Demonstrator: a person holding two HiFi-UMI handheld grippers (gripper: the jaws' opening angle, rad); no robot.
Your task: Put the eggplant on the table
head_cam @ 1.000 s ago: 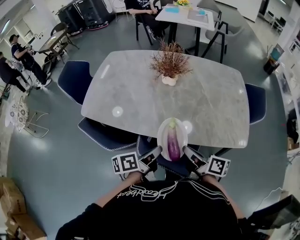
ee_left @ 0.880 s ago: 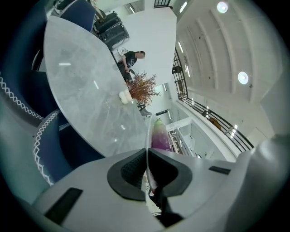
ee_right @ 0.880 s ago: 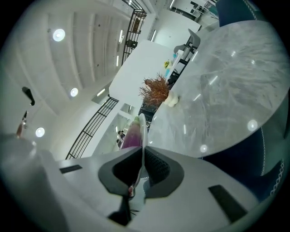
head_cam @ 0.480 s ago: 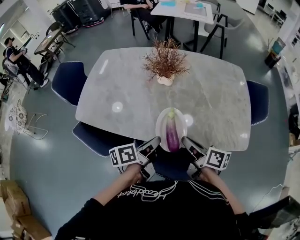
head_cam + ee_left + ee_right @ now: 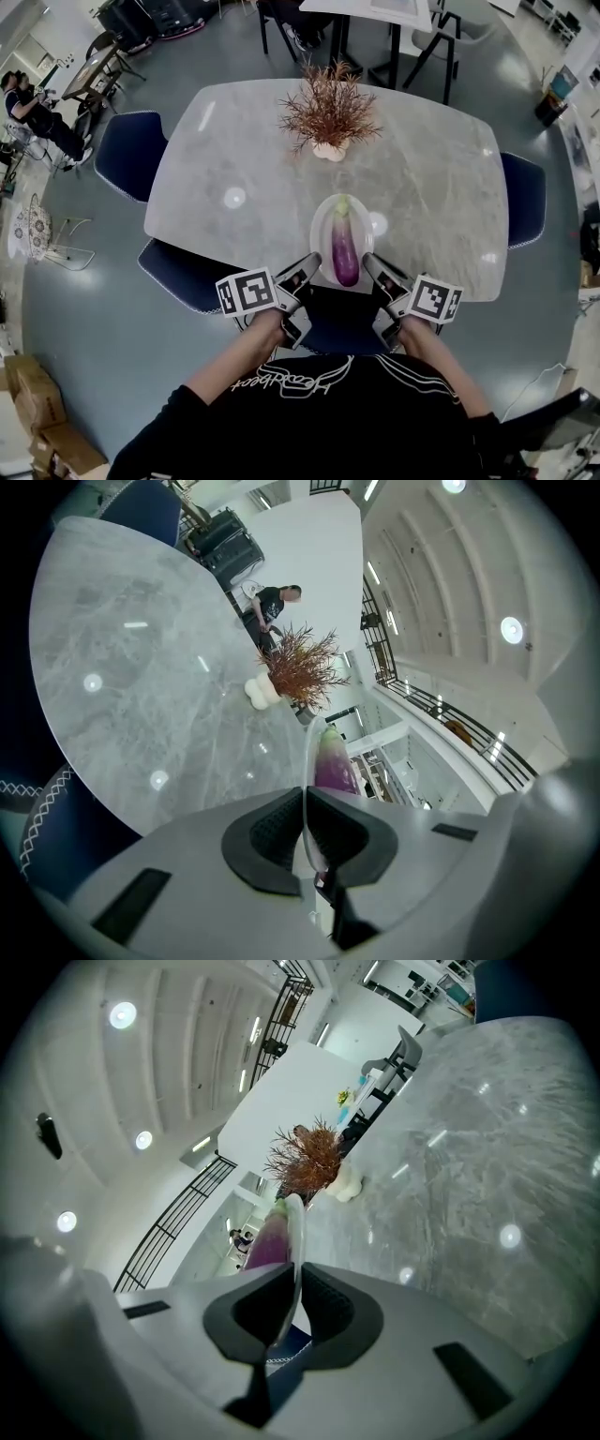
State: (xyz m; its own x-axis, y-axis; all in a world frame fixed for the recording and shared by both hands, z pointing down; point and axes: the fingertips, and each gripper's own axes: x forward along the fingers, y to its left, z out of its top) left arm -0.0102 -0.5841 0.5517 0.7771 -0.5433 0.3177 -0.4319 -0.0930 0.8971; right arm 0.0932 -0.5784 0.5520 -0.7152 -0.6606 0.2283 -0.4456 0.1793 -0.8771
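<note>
Purple, green-tipped eggplant point(image 5: 345, 255) on plate point(image 5: 320, 246).

Eggplant point(image 5: 344, 251) lies lengthwise in plate point(image 5: 320, 228); plate sits over near edge of table point(image 5: 234, 150), right of centre. Left gripper point(image 5: 312, 263) clamps the plate's left rim, right gripper point(image 5: 371, 263) its right rim. Potted plant point(image 5: 328, 117) behind plate, toward far side. Left chair point(image 5: 127, 155) and right chair point(image 5: 527, 197) flank table; near chair point(image 5: 192, 274) tucked under near edge, left of grippers.
</note>
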